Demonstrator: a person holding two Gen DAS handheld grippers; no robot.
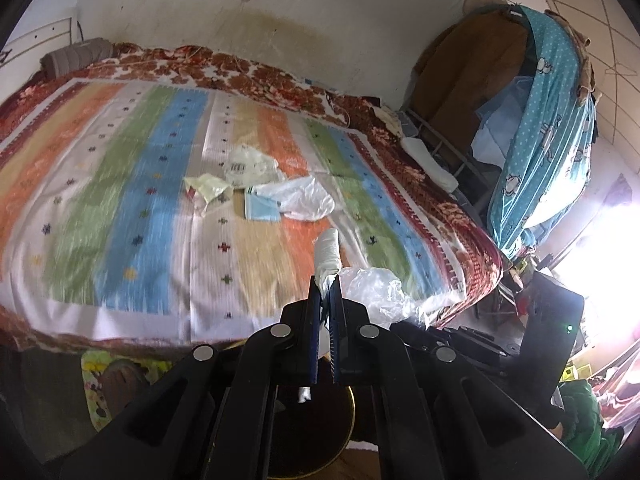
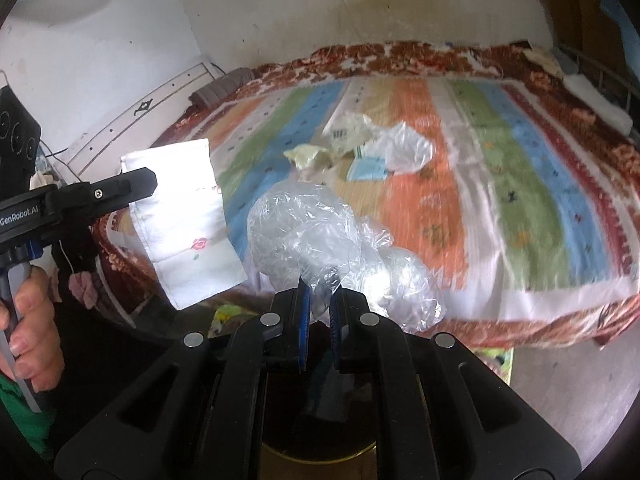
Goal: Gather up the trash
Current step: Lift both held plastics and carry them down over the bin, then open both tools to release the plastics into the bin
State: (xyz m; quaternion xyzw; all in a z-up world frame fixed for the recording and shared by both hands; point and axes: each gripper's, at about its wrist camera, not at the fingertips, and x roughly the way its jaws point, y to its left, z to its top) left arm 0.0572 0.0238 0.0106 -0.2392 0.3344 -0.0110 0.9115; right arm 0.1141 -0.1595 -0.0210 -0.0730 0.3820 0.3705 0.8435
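Fingers of the left gripper (image 1: 327, 284) are clenched on a white cloth (image 2: 184, 220); those of the right gripper (image 2: 319, 292) pinch a clear plastic bag (image 2: 316, 236). More wrappers (image 1: 260, 184) lie mid-bed on the striped bedspread (image 1: 132, 200).

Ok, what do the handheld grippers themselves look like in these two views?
Both are matte black plastic. Each gripper, left and right, has blue-edged fingers on linkage arms studded with round silver pivot discs. Seen from the right wrist view, the left unit's side reads "GenRobot.AI" in white above a grey handle. A green garment shows at the frame edges.
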